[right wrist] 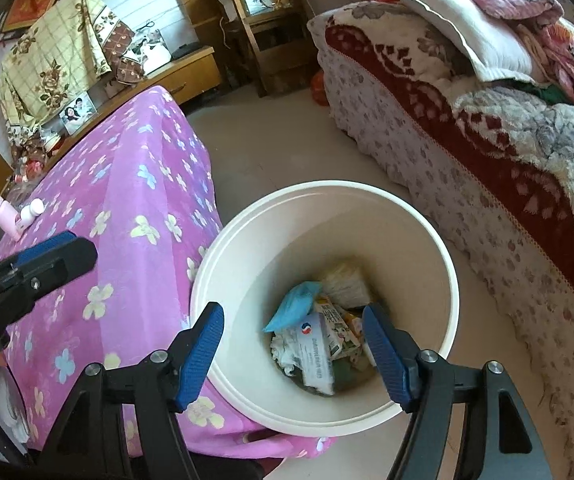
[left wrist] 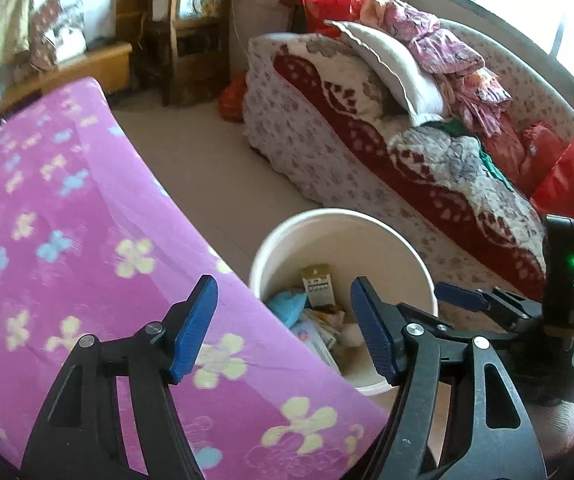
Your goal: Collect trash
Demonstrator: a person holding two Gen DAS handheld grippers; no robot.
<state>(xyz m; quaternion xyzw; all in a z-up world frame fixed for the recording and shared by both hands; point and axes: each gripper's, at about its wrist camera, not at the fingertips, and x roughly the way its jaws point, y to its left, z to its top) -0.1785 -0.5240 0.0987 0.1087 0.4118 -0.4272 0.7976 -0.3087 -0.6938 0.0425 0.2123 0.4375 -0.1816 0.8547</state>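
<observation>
A table draped in a pink cloth (right wrist: 127,208) printed with pale flowers stood at the left, two small pink bottles (right wrist: 15,216) near its far edge. A sofa (right wrist: 447,184) with a red-and-white blanket (left wrist: 427,152), a white pillow (left wrist: 395,68) and heaped clothes (left wrist: 459,64) lined the right. A wooden chair (right wrist: 259,28) stood against the far wall.

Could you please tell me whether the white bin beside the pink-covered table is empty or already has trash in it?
It has trash in it: the white bin holds a blue wrapper, cartons and paper at the bottom, well below its rim.
</observation>
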